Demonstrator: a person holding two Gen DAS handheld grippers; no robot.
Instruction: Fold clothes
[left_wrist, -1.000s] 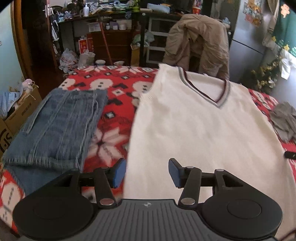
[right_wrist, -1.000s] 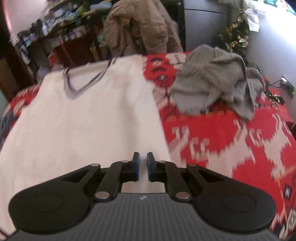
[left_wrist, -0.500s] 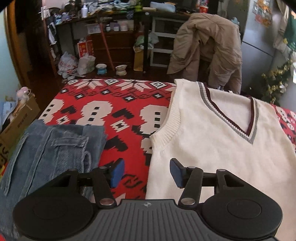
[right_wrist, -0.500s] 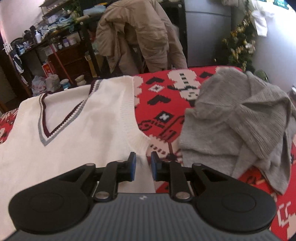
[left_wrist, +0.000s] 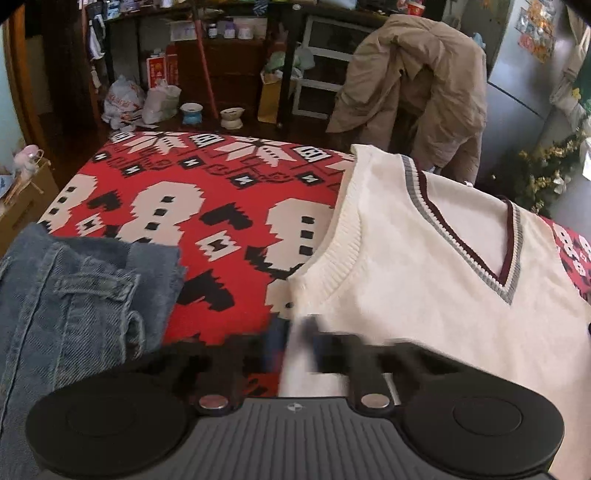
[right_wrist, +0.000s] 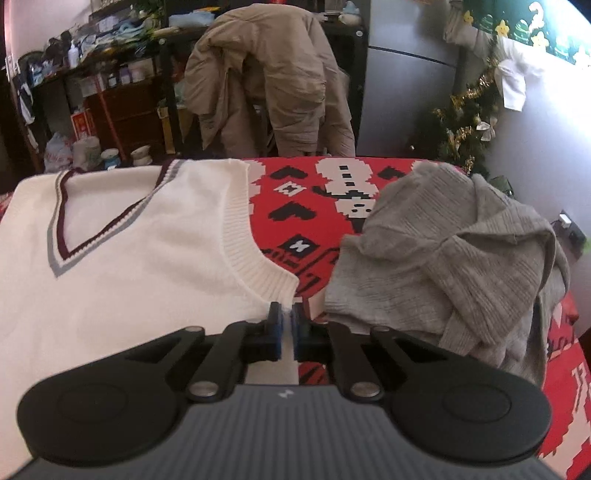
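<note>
Cream knit fills the middle of both my views: the sleeveless V-neck vest (left_wrist: 424, 266) lies flat on the red patterned blanket (left_wrist: 207, 221) that covers the surface, its collar trimmed in grey and maroon. My left gripper (left_wrist: 291, 347) has just been closing at the vest's side edge below the armhole; its fingers are motion-blurred, drawn close together with a strip of the cream cloth between them. My right gripper (right_wrist: 286, 325) pinches the opposite side edge just under the other ribbed armhole, fingers pressed together on a thin fold of knit. Folded blue denim (left_wrist: 74, 295) lies to the left of the vest, apart from it; a crumpled grey sweater (right_wrist: 450, 266) sits just beside my right fingers.
</note>
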